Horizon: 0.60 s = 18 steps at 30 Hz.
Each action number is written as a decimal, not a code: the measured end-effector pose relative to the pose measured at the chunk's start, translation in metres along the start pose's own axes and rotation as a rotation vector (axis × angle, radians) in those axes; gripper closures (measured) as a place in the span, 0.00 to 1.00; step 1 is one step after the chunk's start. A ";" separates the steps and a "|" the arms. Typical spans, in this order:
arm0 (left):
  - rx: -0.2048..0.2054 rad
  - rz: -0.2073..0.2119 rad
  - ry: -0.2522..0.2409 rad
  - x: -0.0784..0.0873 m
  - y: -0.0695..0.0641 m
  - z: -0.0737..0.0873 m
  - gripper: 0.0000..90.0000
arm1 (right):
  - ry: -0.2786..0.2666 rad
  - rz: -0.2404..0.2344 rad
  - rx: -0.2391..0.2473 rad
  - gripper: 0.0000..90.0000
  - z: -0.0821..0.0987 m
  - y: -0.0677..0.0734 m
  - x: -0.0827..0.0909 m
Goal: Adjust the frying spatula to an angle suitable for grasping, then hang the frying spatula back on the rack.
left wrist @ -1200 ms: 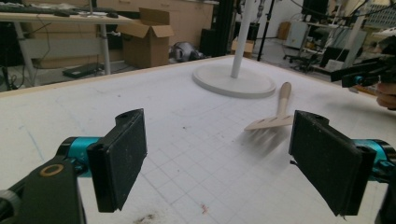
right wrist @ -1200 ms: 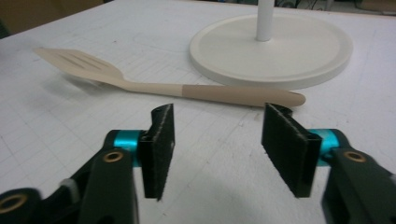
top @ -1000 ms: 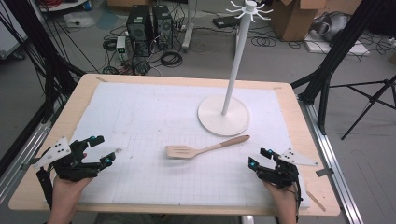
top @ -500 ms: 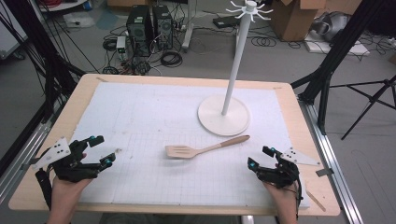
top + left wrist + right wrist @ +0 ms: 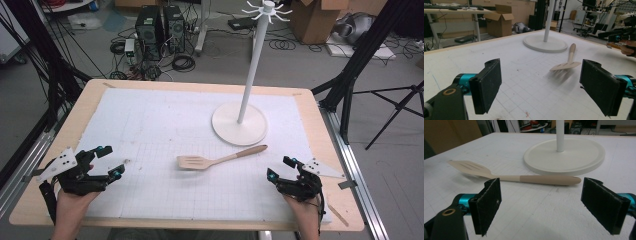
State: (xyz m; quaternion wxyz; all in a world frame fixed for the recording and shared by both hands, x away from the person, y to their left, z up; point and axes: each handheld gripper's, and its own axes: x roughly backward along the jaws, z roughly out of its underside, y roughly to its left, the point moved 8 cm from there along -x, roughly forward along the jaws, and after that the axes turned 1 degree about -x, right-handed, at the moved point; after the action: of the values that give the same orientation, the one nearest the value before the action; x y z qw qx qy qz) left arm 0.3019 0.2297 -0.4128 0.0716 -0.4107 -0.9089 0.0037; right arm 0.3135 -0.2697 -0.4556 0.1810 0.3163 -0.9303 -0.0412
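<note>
A pale wooden slotted spatula (image 5: 220, 161) lies flat in the middle of the white gridded mat, its handle pointing towards the white stand's round base (image 5: 239, 125). My left gripper (image 5: 114, 160) rests open at the mat's near left, well away from the spatula (image 5: 567, 63); nothing is between its pads (image 5: 486, 87). My right gripper (image 5: 279, 167) sits at the near right, just short of the handle end (image 5: 549, 180). Its jaws have just been opening and stand wide with nothing between them (image 5: 540, 207).
The stand's tall white pole (image 5: 252, 65) rises from its base and carries hooks at the top. The mat lies on a wooden table (image 5: 320, 130) with metal rails along both sides. Black tripod legs, cables, computers and cardboard boxes stand on the floor beyond.
The right gripper's jaws have spread a little wider. Both hands and the spatula have stayed in place.
</note>
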 end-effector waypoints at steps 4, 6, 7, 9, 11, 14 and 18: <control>-0.002 0.004 0.001 0.000 -0.001 0.000 0.20 | 0.000 0.000 0.002 0.17 0.000 0.000 0.001; -0.004 0.005 0.002 0.000 -0.001 0.000 0.20 | -0.004 -0.002 0.006 0.17 -0.001 0.000 0.001; -0.006 0.007 0.002 -0.001 -0.002 0.000 0.20 | -0.008 -0.004 0.006 0.17 -0.001 0.000 0.001; -0.004 0.010 0.004 -0.002 -0.003 -0.001 0.20 | -0.008 -0.009 -0.001 0.17 -0.001 0.001 0.002; -0.005 0.018 0.004 -0.003 -0.005 -0.004 0.20 | -0.007 -0.007 0.004 0.17 -0.002 0.000 0.002; -0.004 0.029 -0.011 -0.004 -0.008 -0.011 0.20 | -0.024 -0.016 -0.009 0.16 -0.006 0.001 0.006; -0.001 0.052 -0.009 -0.010 -0.011 -0.022 0.20 | -0.040 -0.020 -0.025 0.16 -0.009 0.000 0.011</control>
State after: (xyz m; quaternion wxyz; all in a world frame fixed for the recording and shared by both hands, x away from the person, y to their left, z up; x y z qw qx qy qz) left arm 0.3036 0.2138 -0.3919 0.0672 -0.4344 -0.8982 0.0068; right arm 0.3086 -0.2756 -0.4437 0.1659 0.3227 -0.9299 -0.0609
